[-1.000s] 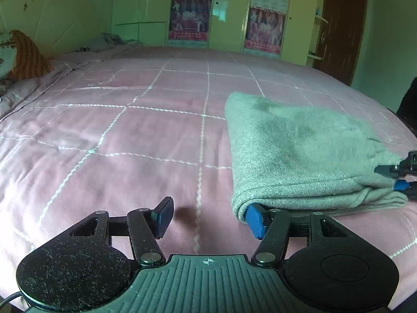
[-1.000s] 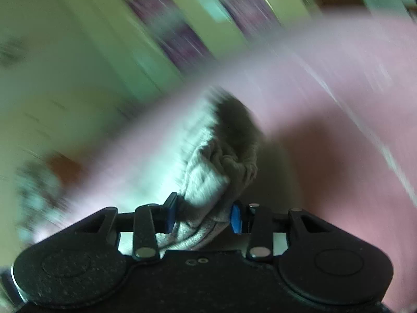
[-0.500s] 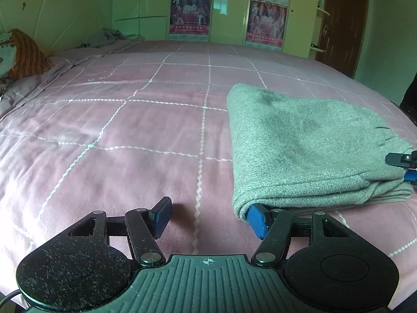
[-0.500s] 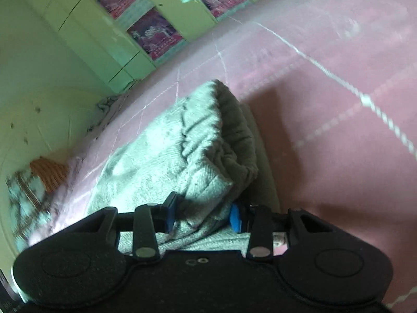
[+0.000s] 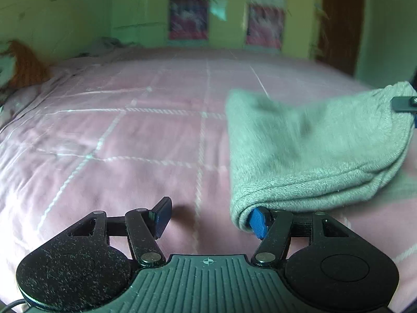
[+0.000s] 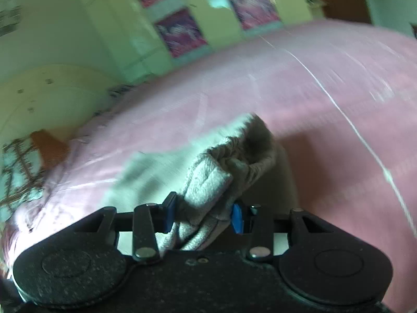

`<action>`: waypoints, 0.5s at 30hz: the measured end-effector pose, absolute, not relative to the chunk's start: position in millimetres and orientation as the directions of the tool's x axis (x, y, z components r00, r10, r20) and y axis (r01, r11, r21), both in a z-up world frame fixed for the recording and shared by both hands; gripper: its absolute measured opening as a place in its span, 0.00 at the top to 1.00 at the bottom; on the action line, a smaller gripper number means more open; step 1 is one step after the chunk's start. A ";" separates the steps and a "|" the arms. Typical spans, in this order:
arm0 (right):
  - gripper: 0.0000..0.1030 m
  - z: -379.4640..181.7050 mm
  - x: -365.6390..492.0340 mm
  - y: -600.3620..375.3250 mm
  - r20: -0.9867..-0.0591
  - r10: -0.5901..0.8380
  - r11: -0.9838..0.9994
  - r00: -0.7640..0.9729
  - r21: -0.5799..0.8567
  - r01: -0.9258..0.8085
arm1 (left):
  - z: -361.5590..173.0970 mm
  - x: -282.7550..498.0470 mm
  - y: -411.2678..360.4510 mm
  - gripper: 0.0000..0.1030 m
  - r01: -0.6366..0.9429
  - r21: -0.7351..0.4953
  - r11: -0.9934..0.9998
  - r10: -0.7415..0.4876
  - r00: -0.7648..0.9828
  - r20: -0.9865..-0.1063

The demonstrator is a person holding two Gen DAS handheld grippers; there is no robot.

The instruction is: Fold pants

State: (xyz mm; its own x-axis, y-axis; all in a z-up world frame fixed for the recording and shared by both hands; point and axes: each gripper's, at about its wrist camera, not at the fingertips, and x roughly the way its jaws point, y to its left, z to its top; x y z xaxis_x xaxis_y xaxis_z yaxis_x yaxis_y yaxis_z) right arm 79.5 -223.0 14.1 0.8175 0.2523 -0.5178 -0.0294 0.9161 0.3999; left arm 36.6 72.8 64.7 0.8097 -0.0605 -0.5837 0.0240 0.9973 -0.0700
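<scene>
The grey pants [image 5: 307, 151] lie folded on the right side of the pink bed [image 5: 130, 143]. My left gripper [image 5: 211, 216] is open, low over the sheet. Its right pad [image 5: 258, 221] is tucked under the near-left corner of the pants, and its left pad rests over bare sheet. My right gripper [image 6: 203, 214] is shut on the bunched edge of the pants [image 6: 208, 182]. In the left wrist view the right gripper [image 5: 404, 104] shows at the far right edge, holding that end of the pants raised off the bed.
An orange cloth [image 5: 26, 65] and crumpled bedding [image 5: 104, 45] lie at the bed's far left. Green wardrobe doors with posters [image 5: 189, 18] stand behind the bed, and a dark door [image 5: 338, 20] is at the right. Bare pink sheet spreads left of the pants.
My right gripper has risen with the pants' edge, so the right end of the pants now hangs lifted off the sheet. The left gripper has stayed in place at the near corner.
</scene>
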 end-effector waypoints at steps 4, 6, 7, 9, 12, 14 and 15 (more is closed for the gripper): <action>0.63 63.6 70.5 -208.9 -0.356 0.353 0.900 0.866 0.381 -0.210 | 68.9 26.5 83.9 0.39 -0.006 -0.133 0.991 -0.067 0.840 -0.538; 0.77 81.0 58.9 -214.5 -0.231 0.396 0.863 0.889 0.424 -0.274 | 65.0 28.1 82.9 0.39 -0.026 -0.118 0.993 -0.044 0.830 -0.556; 0.84 84.5 53.9 -219.4 -0.186 0.392 0.854 0.901 0.436 -0.282 | 63.4 29.8 84.3 0.39 -0.040 -0.118 0.992 -0.034 0.823 -0.567; 0.88 77.7 53.1 -230.2 -0.202 0.322 0.879 0.925 0.426 -0.213 | 60.8 33.4 89.4 0.39 -0.053 -0.147 0.988 -0.043 0.811 -0.584; 0.88 27.9 73.9 -259.6 -0.424 0.297 0.848 0.856 0.530 -0.032 | 59.4 34.9 84.0 0.39 -0.013 -0.134 0.991 -0.069 0.806 -0.588; 0.72 3.2 68.7 -266.7 -0.493 0.307 0.829 0.814 0.559 0.027 | 57.9 36.5 74.8 0.39 0.011 -0.092 0.996 -0.064 0.796 -0.602; 0.55 -3.7 63.4 -265.0 -0.505 0.299 0.831 0.809 0.555 0.039 | 58.0 37.1 71.4 0.39 0.030 -0.083 0.996 -0.074 0.792 -0.606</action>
State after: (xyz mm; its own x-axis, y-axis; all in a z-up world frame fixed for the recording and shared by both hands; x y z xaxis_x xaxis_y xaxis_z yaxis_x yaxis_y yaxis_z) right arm 63.4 -265.0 -3.7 0.8094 0.2989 -0.5054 0.0393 0.8312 0.5546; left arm 37.1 71.4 58.0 0.7919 -0.0739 -0.6062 0.0298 0.9961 -0.0826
